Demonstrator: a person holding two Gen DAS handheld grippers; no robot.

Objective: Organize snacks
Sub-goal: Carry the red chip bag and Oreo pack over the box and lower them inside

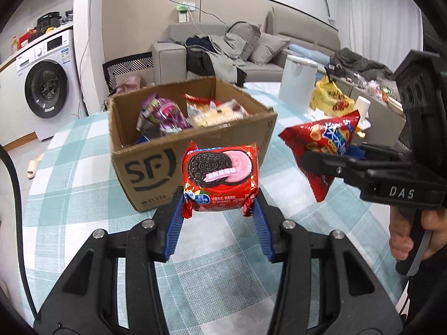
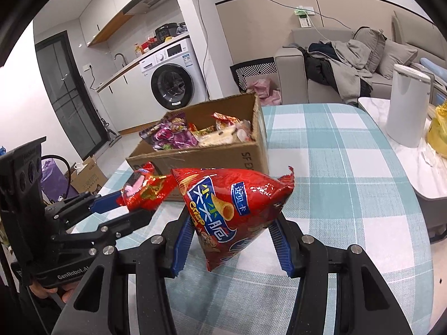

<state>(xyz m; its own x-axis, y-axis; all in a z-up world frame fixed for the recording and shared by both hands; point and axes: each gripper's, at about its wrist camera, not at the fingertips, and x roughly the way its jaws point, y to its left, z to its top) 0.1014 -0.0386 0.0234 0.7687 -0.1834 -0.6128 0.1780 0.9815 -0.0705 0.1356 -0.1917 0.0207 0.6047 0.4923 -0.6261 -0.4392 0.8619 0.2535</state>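
Note:
My left gripper (image 1: 219, 205) is shut on a red Oreo pack (image 1: 220, 177) and holds it above the table, just in front of the open cardboard box (image 1: 151, 167). My right gripper (image 2: 232, 229) is shut on a red crisp bag (image 2: 229, 209), held above the table to the right of the box (image 2: 212, 156). The box holds several snack packs (image 1: 173, 114). In the left wrist view the right gripper (image 1: 329, 164) and its bag (image 1: 324, 148) show at the right. In the right wrist view the left gripper (image 2: 123, 209) and Oreo pack (image 2: 142, 192) show at the left.
The table has a teal checked cloth (image 1: 78, 184). A white bin (image 2: 408, 103) and a yellow bag (image 1: 331, 97) stand beyond the table's right side. A sofa (image 1: 251, 47) and a washing machine (image 1: 44, 83) are behind.

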